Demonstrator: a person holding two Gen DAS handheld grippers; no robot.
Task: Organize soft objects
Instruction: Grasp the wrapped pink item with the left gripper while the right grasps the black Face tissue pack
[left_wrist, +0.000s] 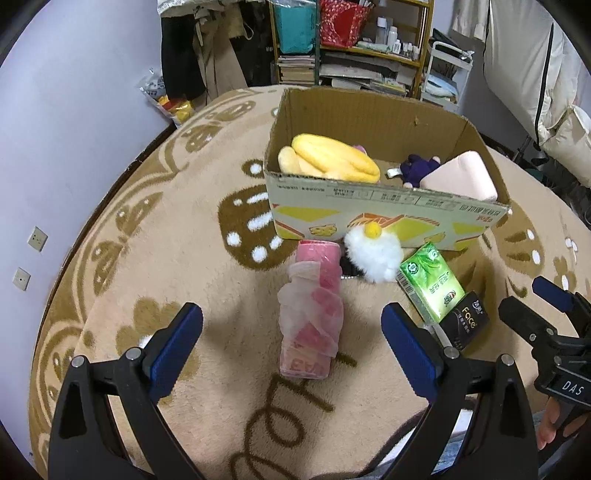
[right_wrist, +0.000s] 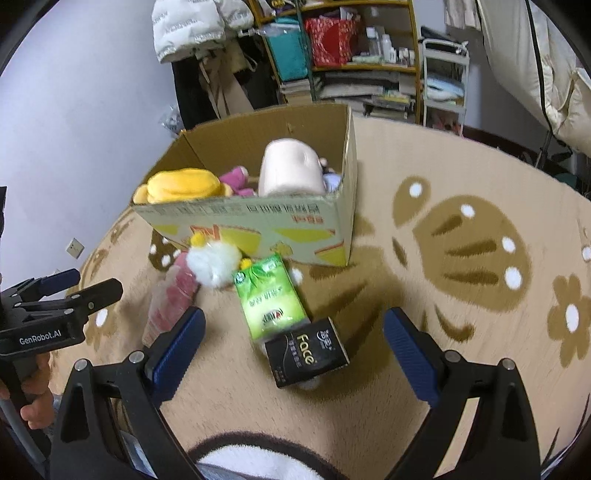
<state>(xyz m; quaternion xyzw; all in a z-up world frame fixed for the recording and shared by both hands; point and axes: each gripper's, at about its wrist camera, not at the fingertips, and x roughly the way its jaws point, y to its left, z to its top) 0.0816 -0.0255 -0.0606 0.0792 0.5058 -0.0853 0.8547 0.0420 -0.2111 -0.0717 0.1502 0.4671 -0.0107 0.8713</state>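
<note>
An open cardboard box (left_wrist: 369, 214) (right_wrist: 258, 225) stands on the rug and holds a yellow plush (left_wrist: 332, 158) (right_wrist: 181, 184), a purple plush (left_wrist: 419, 168), a pink plush (right_wrist: 236, 181) and a pale pink cushion (left_wrist: 461, 177) (right_wrist: 288, 168). In front of it lie a pink wrapped roll (left_wrist: 314, 310) (right_wrist: 170, 299), a white fluffy toy (left_wrist: 373, 251) (right_wrist: 214, 264), a green tissue pack (left_wrist: 430, 282) (right_wrist: 271, 299) and a black "Face" pack (left_wrist: 467, 323) (right_wrist: 306, 350). My left gripper (left_wrist: 291, 332) is open, just short of the roll. My right gripper (right_wrist: 293, 339) is open over the black pack.
The round beige rug (left_wrist: 184, 277) (right_wrist: 461, 258) has brown flower patterns. Shelves with books and bags (left_wrist: 351, 44) (right_wrist: 351, 55) stand behind the box. A wall (left_wrist: 74, 110) is on the left, bedding (left_wrist: 546, 74) on the right. The other gripper shows at each view's side.
</note>
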